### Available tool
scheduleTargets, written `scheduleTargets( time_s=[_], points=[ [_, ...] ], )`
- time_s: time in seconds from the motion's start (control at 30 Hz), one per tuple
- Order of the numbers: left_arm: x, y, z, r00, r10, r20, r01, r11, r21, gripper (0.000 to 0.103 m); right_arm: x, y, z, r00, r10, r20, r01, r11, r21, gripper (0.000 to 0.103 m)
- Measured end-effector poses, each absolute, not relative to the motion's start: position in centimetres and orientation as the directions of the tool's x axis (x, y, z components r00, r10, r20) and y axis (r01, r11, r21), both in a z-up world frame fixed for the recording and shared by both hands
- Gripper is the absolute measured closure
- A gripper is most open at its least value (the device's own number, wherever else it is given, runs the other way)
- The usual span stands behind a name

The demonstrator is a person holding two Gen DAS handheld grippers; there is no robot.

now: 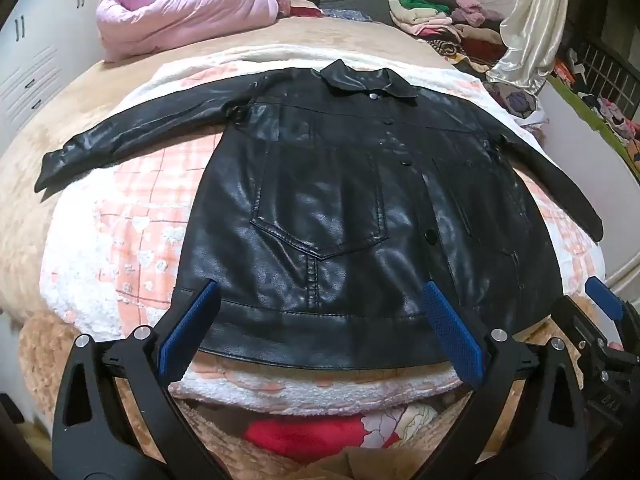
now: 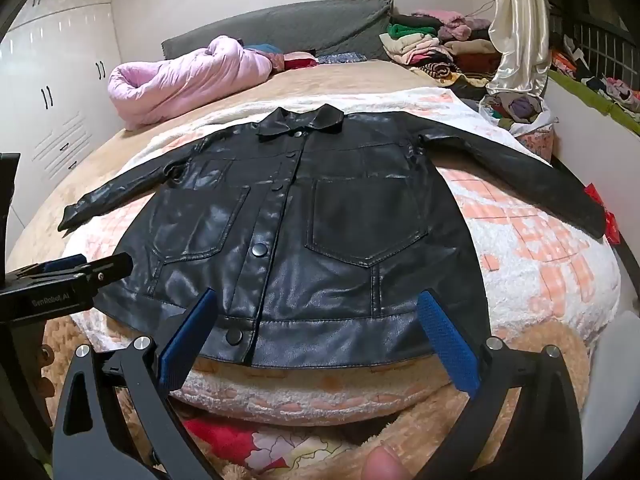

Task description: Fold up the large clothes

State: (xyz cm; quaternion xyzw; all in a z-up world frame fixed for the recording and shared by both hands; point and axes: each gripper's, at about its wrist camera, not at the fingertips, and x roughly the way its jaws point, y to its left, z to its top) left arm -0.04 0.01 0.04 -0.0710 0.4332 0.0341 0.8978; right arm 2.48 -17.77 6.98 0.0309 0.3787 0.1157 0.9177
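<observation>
A black leather jacket lies flat and front up on a pink-and-white fleece blanket, collar far, both sleeves spread out, snaps fastened. My left gripper hovers open above the hem on the jacket's left half, blue pads wide apart with nothing held. My right gripper hangs open over the hem on the jacket's right half, also empty. The right gripper's tip shows at the left wrist view's right edge; the left one juts in at the right wrist view's left edge.
The blanket covers a tan bed. A rolled pink quilt lies at the head, a heap of clothes at the far right. White wardrobes stand left. A fingertip shows at the bottom.
</observation>
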Motion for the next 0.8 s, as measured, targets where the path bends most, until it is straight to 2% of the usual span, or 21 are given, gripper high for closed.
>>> scheduleTargets(
  time_s=[0.8],
  points=[
    [-0.2, 0.0, 0.5, 0.624, -0.003, -0.781, -0.112, 0.989, -0.093, 0.009, 2.2, -17.6, 7.6, 0.705, 0.238, -0.668, -0.199, 0.971, 0.135, 0.004]
  ],
)
